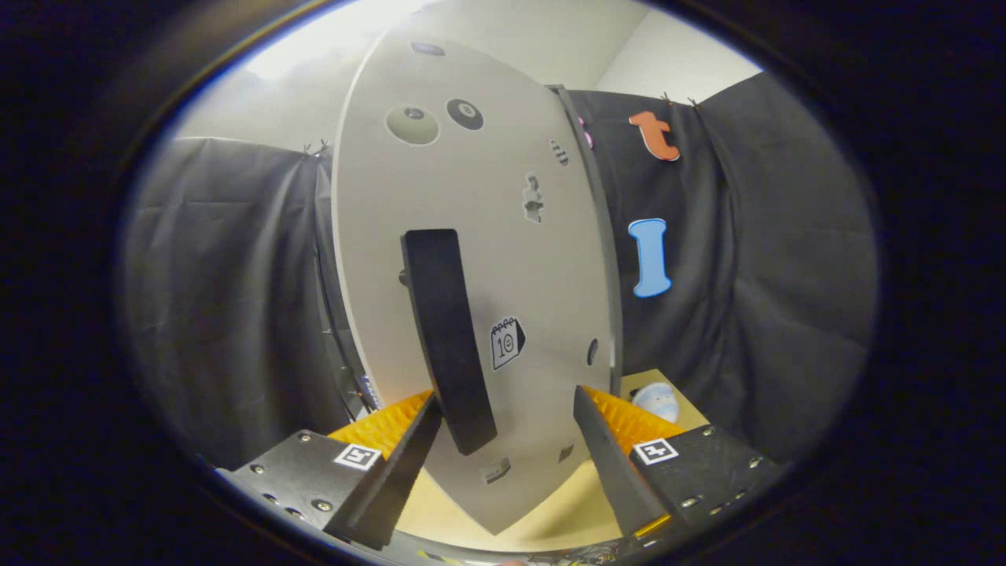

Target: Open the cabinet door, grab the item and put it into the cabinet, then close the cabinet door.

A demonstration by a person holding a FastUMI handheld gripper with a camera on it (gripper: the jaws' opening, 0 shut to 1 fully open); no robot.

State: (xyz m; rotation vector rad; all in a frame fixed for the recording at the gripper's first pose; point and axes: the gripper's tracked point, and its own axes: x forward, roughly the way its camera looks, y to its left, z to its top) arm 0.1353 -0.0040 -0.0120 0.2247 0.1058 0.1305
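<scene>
1. Tongs [503, 424] stand wide open with nothing in their grip; I see both fingers spread, and the lower end of the handle [448, 338] sits in the gap between them, closer to the left finger.
2. Neither finger presses on the handle as far as I can tell; whether the left finger brushes it I cannot say.
3. I count one door [471, 236], pale, with a few small stickers and two round marks near its top. It fills the space just ahead of the fingers and I see its face at a slant, its right edge showing as a dark strip.
4. I count one handle, a dark bar. Its long axis runs up and down the door, leaning a little, top to the left and bottom to the right.
5. I count one small pale, roundish thing [656, 401] on the table [550, 511], to the right of the door and just beyond the right finger. I judge it may be the item; it is too small to tell what it is.
6. I cannot see inside the cabinet, so whether anything lies within I cannot tell.
7. The relation that matters: the handle is dead ahead and upright between the fingers, so I judge a squeeze would take it across its narrow width.
8. That fits either pulling the door open or swinging it shut.
</scene>
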